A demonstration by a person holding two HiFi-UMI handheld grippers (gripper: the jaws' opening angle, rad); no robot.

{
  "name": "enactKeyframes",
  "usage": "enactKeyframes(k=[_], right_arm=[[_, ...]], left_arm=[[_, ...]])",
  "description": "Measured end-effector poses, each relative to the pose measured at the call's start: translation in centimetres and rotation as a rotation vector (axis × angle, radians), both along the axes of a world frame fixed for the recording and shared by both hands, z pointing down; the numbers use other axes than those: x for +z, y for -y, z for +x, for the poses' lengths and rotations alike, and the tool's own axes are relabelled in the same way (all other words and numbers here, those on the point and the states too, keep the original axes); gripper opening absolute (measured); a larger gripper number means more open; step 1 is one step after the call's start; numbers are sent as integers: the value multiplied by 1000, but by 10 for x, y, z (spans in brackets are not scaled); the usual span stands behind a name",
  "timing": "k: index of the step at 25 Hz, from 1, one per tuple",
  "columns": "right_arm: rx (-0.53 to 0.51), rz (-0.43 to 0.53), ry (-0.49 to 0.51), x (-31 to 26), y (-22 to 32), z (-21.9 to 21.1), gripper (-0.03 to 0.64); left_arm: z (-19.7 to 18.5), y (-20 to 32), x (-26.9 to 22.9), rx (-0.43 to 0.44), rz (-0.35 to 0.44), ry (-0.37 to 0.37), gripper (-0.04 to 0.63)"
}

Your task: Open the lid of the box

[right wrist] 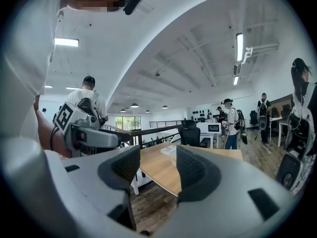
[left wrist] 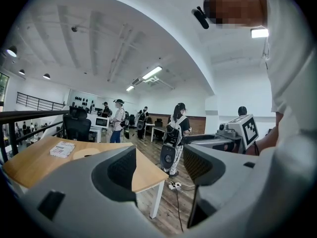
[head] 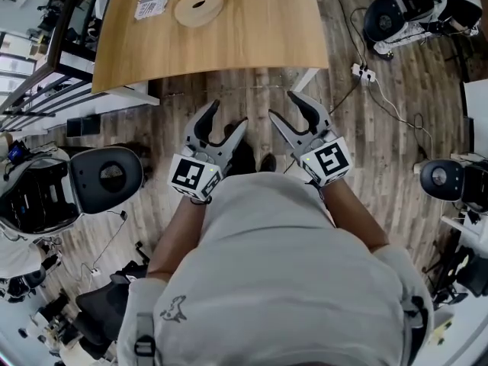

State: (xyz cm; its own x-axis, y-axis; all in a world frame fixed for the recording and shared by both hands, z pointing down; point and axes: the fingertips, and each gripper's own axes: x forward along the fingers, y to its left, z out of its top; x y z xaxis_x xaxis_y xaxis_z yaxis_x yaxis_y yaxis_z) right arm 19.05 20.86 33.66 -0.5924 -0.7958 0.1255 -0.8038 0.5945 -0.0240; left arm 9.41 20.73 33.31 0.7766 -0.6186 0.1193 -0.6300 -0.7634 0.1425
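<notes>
The left gripper (head: 229, 115) and right gripper (head: 283, 105) are held wide open and empty before the near edge of the table (head: 259, 36); the box (head: 198, 7) is seen farther back.

The right gripper (right wrist: 156, 166) holds its jaws apart and empty at lower centre, with a wooden table (right wrist: 220, 154) beyond.

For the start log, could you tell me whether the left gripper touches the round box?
Apart. The head view shows the left gripper over floor, short of the table bearing the round box.
</notes>
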Motion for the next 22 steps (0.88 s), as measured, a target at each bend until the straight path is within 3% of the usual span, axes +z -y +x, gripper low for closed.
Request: enactKeyframes(k=[13,19,22], right_arm=[[-5,15,19,-4,85,-27,235],[-15,34,22,-14,100,-4,235],[-26,51,10,-26,129,-35,235]], left_arm=[[-23,83,0,3,7,8,288],[-1,95,-10,-8,30,9,288],[-31,118,-18,-7,38,4,288]])
